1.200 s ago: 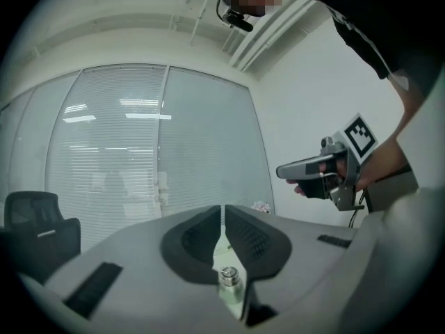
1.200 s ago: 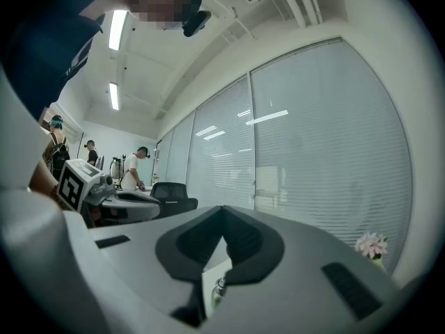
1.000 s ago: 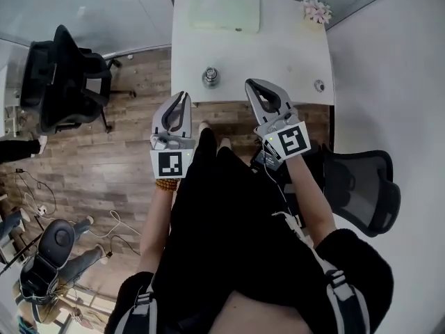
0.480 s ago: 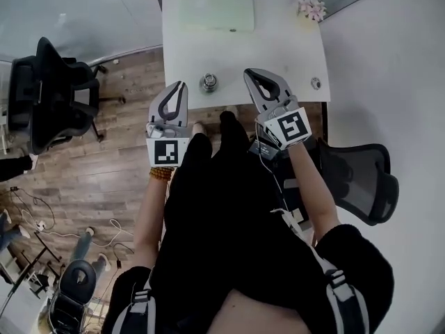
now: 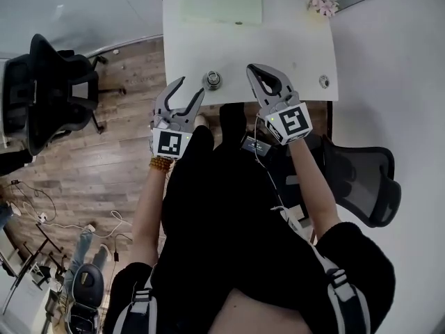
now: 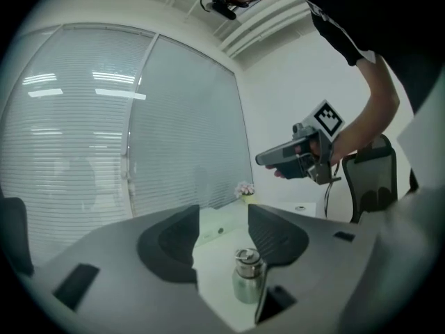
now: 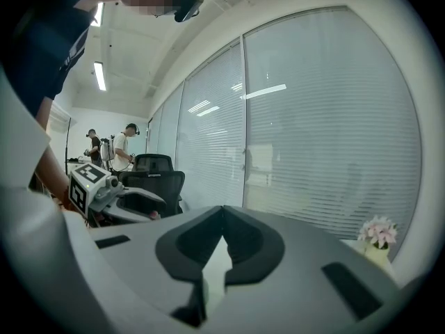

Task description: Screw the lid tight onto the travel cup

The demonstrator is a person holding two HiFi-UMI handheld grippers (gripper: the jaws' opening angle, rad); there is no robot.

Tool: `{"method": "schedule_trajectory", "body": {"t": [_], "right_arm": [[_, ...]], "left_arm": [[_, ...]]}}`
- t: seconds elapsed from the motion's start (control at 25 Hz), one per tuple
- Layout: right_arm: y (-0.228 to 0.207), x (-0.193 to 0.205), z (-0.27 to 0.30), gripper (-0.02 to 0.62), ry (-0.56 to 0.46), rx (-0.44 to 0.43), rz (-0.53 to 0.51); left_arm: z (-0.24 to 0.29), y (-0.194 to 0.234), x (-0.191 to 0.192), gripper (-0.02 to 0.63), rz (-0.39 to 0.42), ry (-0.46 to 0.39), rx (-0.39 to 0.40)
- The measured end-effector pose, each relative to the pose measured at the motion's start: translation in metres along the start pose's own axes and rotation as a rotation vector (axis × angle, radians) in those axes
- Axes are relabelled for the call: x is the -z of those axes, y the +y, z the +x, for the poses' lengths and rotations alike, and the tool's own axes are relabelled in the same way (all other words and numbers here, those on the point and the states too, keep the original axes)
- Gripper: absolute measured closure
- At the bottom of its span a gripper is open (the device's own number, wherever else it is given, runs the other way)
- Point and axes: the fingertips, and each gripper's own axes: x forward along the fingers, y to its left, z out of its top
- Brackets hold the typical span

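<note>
**Pre-grasp check: travel cup untouched, one tool open, one closed**

Position. The travel cup (image 5: 212,80) stands upright on the white tabletop (image 5: 278,40) near its front edge. It lies just ahead of the left tool (image 5: 189,92), off the tip of that tool's inner jaw, and beside the nose of the right tool (image 5: 254,72). Neither tool touches it.

Tool state. The left tool's jaws have just been opening and stand apart. Nothing is between the pads, and the cup sits ahead of the gap, slightly toward the right-hand jaw. The right tool's jaws are pressed together and empty.

Condition of item. The lid (image 6: 247,256) sits on the cup, with a small loop on top. Whether it is threaded home cannot be told.

Handling assessment. The body looks like polished metal: rigid and not fragile, but probably slippery against the pads. It is small and likely light, so it could slide or tip if nudged from one side.

Recommended hold. Clamp the left tool squarely across the body below the lid. Open the right tool and take the lid by its rim, not by the loop, so that turning does not spin the whole cup.
</note>
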Motion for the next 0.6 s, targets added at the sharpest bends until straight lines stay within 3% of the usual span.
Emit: {"method": "schedule_trajectory", "body": {"t": [0.16, 0.32, 0.6], "right_arm": [[-0.004, 0.008, 0.005, 0.595, 0.013, -0.006, 0.006], [-0.007, 0.015, 0.005, 0.595, 0.027, -0.012, 0.007], [-0.013, 0.029, -0.004, 0.595, 0.065, -0.019, -0.004]], "left_arm": [[0.011, -0.016, 0.054, 0.333, -0.077, 0.084, 0.064], [0.025, -0.032, 0.108, 0.247, -0.093, 0.146, 0.106], [0.054, -0.061, 0.186, 0.220, -0.136, 0.266, 0.154]]}}
